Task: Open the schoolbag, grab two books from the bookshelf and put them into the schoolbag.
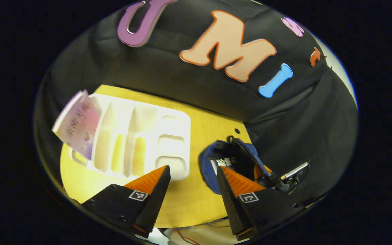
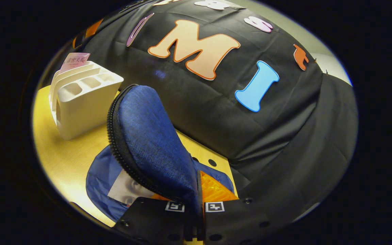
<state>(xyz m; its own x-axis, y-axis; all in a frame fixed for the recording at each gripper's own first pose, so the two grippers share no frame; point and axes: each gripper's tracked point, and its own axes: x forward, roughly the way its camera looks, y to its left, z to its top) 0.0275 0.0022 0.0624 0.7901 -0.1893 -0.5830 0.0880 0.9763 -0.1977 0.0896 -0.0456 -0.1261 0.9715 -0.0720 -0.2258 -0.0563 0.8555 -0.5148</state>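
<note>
The blue schoolbag [image 2: 104,180] lies open on the yellow table, and its zip-edged flap [image 2: 148,136] is held upright by my right gripper [image 2: 197,195], which is shut on it. One book [image 2: 126,190] lies inside the bag. The white bookshelf [image 2: 83,98] stands at the far left with a pink book [image 2: 75,61] in its end slot. In the left gripper view, my left gripper [image 1: 192,170] hangs open above the table with nothing between its fingers, between the bookshelf [image 1: 138,143] with the pink book [image 1: 78,126] and the schoolbag [image 1: 213,163]. The right gripper [image 1: 282,177] sits at the bag's far side.
The yellow table [image 1: 202,129] ends close behind the bag, where the black cloth wall hangs. Small round holes [image 2: 212,162] mark the tabletop near the bag. Bare table [image 2: 63,149] lies between the bookshelf and the bag.
</note>
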